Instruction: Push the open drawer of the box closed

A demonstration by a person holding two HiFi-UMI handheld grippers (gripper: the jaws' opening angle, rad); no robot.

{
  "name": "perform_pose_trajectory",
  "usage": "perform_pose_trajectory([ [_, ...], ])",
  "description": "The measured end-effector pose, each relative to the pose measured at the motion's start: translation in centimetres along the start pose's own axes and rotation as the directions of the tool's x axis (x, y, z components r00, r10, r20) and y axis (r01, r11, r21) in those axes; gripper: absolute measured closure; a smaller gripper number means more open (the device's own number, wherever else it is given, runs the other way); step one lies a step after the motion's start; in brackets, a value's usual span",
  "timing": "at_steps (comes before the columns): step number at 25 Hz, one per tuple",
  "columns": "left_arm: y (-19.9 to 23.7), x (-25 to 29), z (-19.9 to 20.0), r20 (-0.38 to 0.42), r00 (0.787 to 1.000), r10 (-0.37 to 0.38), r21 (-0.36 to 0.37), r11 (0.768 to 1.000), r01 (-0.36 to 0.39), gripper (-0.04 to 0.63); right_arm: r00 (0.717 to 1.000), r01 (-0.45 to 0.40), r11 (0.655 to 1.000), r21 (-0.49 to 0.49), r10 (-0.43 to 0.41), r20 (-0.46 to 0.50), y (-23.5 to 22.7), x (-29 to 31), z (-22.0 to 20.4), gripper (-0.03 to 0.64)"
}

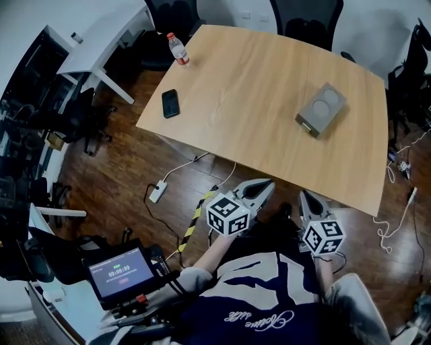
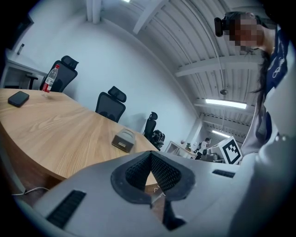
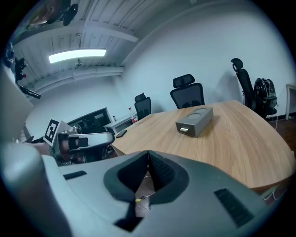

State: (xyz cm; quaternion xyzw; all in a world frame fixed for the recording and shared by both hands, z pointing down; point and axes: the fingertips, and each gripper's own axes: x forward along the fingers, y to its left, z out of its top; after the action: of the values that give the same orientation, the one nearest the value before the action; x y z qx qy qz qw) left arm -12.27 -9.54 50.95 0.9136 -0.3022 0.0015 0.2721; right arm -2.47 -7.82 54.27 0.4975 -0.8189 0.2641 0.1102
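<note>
A small grey box point(image 1: 321, 109) with two round dents on top lies on the right part of the wooden table point(image 1: 256, 94). Its drawer face points toward me and sticks out slightly. The box point(image 2: 123, 140) shows in the left gripper view and the box point(image 3: 194, 121) in the right gripper view, well ahead of the jaws. My left gripper point(image 1: 264, 188) and right gripper point(image 1: 307, 199) are held low, off the table's near edge, close to my body. Both are shut with nothing between the tips, as seen at the left gripper point(image 2: 151, 154) and right gripper point(image 3: 148, 152).
A black phone point(image 1: 170, 103) and a plastic bottle point(image 1: 178, 49) sit at the table's left end. Office chairs point(image 1: 303, 20) stand behind the table. A power strip point(image 1: 158, 191) and cables lie on the wooden floor. A tablet on a stand point(image 1: 122, 271) is at my lower left.
</note>
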Motion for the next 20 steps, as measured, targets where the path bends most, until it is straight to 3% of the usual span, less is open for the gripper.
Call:
perform_pose_trajectory([
  [5,-0.3,-0.2,-0.4,0.0,1.0,0.019,-0.002,1.0,-0.019,0.593,1.0,0.005,1.0,0.004,-0.005,0.012,-0.5,-0.7,0.2,0.618],
  [13,-5.9,0.6,-2.4,0.006,0.999,0.044,0.008,0.999,-0.044,0.594,0.998,-0.048,0.999,-0.008,0.048,0.047,-1.7,-5.3,0.1,0.618],
  [20,-12.5,2.8,-6.9,-0.006,0.997,0.083,-0.025,0.996,-0.083,0.594,0.995,-0.092,0.996,-0.022,0.092,0.041,-4.5,-11.9,-1.7,0.618],
])
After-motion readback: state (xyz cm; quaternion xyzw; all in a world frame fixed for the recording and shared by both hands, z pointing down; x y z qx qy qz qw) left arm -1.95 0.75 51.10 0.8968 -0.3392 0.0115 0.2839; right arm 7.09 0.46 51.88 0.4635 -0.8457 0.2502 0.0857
